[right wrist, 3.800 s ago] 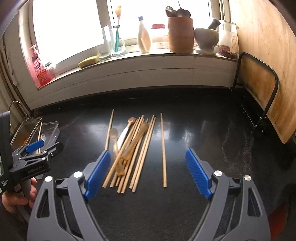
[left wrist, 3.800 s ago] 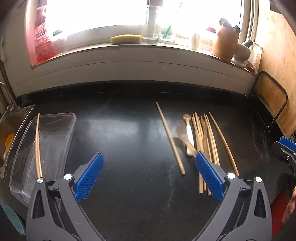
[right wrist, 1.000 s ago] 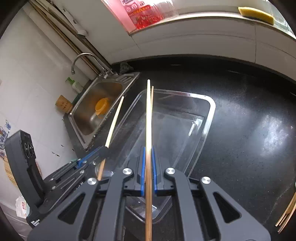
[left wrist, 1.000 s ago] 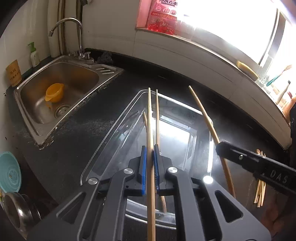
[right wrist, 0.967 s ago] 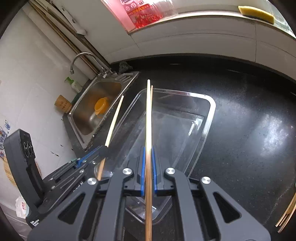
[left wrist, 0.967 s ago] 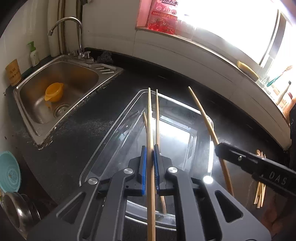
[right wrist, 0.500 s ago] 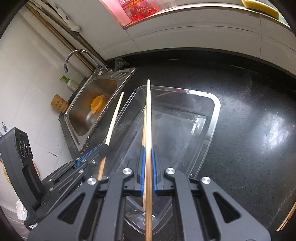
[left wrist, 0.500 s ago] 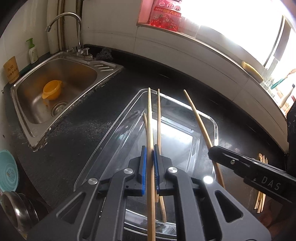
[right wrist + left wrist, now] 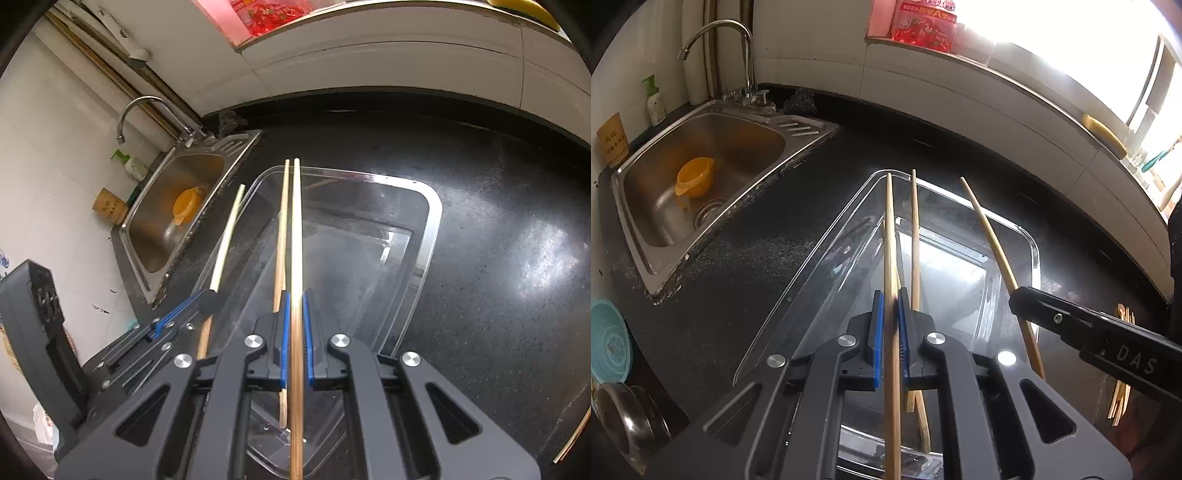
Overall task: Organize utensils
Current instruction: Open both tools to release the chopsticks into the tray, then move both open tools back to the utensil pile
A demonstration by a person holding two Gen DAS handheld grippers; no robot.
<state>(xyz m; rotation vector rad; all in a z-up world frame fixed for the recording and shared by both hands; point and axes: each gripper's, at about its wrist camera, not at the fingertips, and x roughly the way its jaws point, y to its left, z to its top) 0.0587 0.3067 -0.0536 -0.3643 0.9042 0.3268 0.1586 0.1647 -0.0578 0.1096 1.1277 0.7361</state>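
Note:
My left gripper [image 9: 889, 310] is shut on a wooden chopstick [image 9: 888, 236] and holds it lengthwise over the clear plastic tray [image 9: 1032, 247] on the black counter. A chopstick [image 9: 914, 236] lies in the tray, leaning on the far rim. My right gripper [image 9: 294, 314] is shut on another chopstick [image 9: 295, 229] above the same tray [image 9: 432, 206]. In the left wrist view the right gripper [image 9: 1019, 297] enters from the right with its chopstick [image 9: 991, 236]. In the right wrist view the left gripper [image 9: 208, 297] shows at left with its chopstick [image 9: 227, 236].
A steel sink [image 9: 701, 177] with an orange cup [image 9: 695, 177] and a faucet [image 9: 720, 44] lies left of the tray. More chopsticks [image 9: 1121, 395] lie on the counter at the far right. A teal bowl [image 9: 607, 343] sits at the lower left.
Both grippers, each shut on its chopstick, have come a little lower and closer over the tray. The grips have not changed.

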